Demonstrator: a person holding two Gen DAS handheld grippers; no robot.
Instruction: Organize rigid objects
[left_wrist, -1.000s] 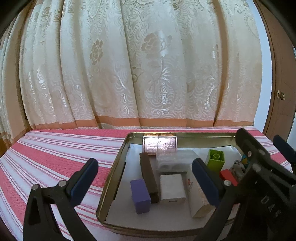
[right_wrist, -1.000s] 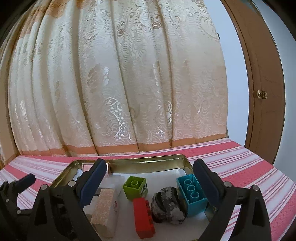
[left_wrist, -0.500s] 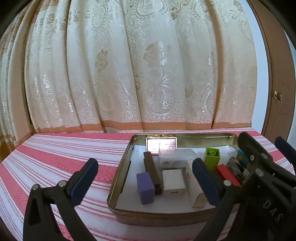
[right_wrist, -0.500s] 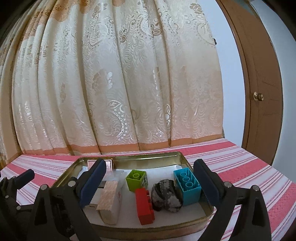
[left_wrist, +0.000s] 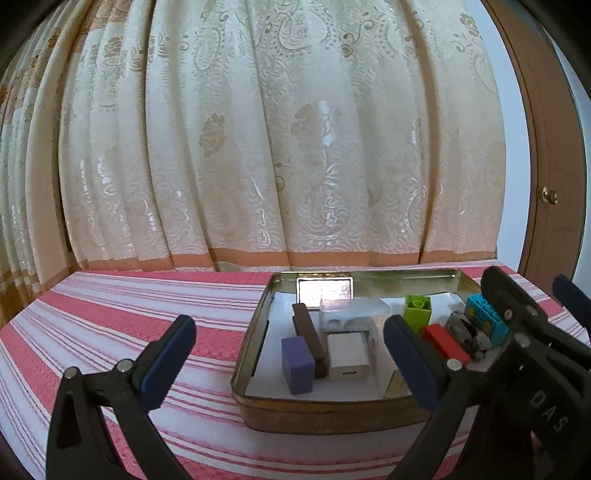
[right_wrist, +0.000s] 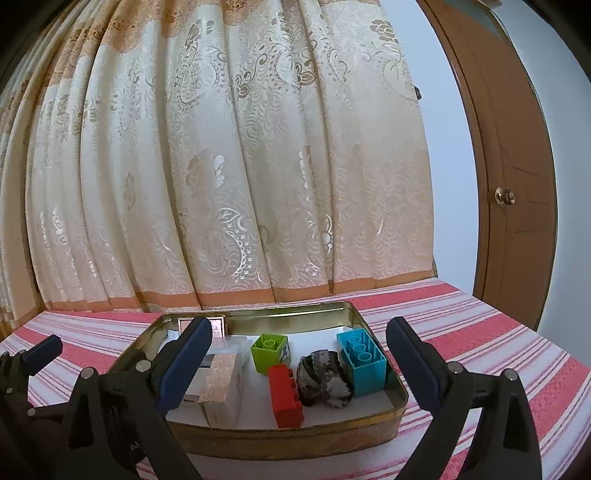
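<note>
Both the left claw (left_wrist: 288, 354) and the right claw (right_wrist: 299, 360) are held wide and empty. A shallow gold metal tin (right_wrist: 295, 437) filled with blocks is seen on the striped desk (left_wrist: 110, 325).

**Tin crowded, cloth left of it bare**

The tin (left_wrist: 255, 354) is crowded: purple block (left_wrist: 297, 365), charger (left_wrist: 348, 356), red brick (right_wrist: 285, 396), stone (right_wrist: 323, 377), blue brick (right_wrist: 362, 362). Bare floor shows behind the green brick (right_wrist: 269, 351). The striped cloth (left_wrist: 110, 321) lies bare left.

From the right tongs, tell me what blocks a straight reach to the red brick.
Only the tray's near wall lies between the open right tongs and the red brick; nothing covers the brick.
</note>
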